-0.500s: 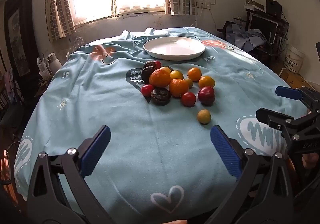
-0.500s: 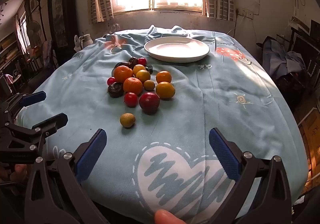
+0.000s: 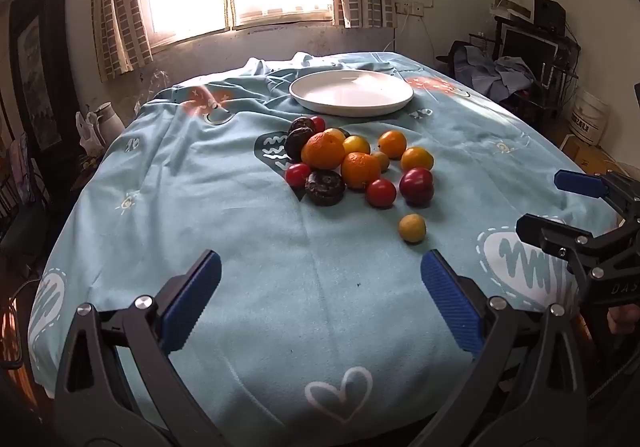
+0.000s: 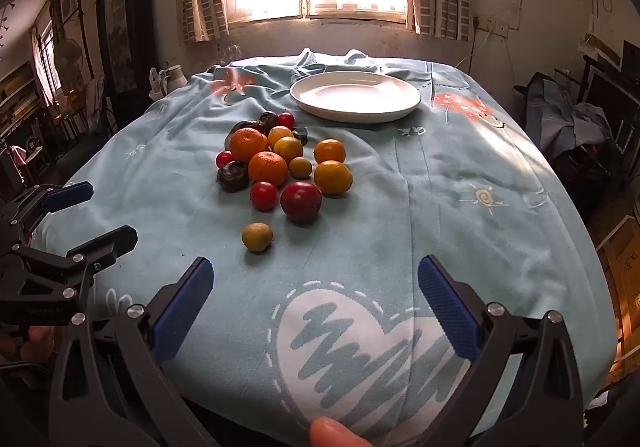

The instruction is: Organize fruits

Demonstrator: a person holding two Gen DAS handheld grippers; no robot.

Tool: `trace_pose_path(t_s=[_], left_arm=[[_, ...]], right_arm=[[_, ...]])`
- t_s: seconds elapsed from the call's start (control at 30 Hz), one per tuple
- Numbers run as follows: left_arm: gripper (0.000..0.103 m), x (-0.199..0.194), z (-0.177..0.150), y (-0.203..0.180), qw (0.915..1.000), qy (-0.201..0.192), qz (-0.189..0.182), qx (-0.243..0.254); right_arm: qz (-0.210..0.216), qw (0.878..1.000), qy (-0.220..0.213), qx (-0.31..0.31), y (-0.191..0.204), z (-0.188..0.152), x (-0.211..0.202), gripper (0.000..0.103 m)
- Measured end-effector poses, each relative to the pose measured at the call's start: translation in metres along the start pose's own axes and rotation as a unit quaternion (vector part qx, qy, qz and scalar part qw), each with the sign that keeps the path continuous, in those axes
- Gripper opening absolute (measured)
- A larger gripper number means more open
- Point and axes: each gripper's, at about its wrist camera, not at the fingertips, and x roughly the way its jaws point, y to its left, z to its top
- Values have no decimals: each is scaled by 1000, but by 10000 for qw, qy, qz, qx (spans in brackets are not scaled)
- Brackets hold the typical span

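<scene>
A pile of fruit lies mid-table: oranges, yellow and red round fruits, dark wrinkled ones; the pile also shows in the right wrist view. One small yellow fruit lies apart, nearest me. An empty white plate stands behind the pile. My left gripper is open and empty over the near table edge. My right gripper is open and empty to its right; its fingers show in the left wrist view.
A light blue patterned cloth covers the table and is bunched at the far edge near the window. A white kettle stands off the far left. Cluttered furniture stands at the right wall.
</scene>
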Motion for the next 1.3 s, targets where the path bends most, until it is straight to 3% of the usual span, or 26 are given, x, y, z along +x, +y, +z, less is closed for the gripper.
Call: trace_pose_path(t_s=[1.3], left_arm=[[101, 4, -4, 4, 10000, 49, 37, -78]], right_arm=[[-22, 10000, 52, -32, 4, -1, 3, 102]])
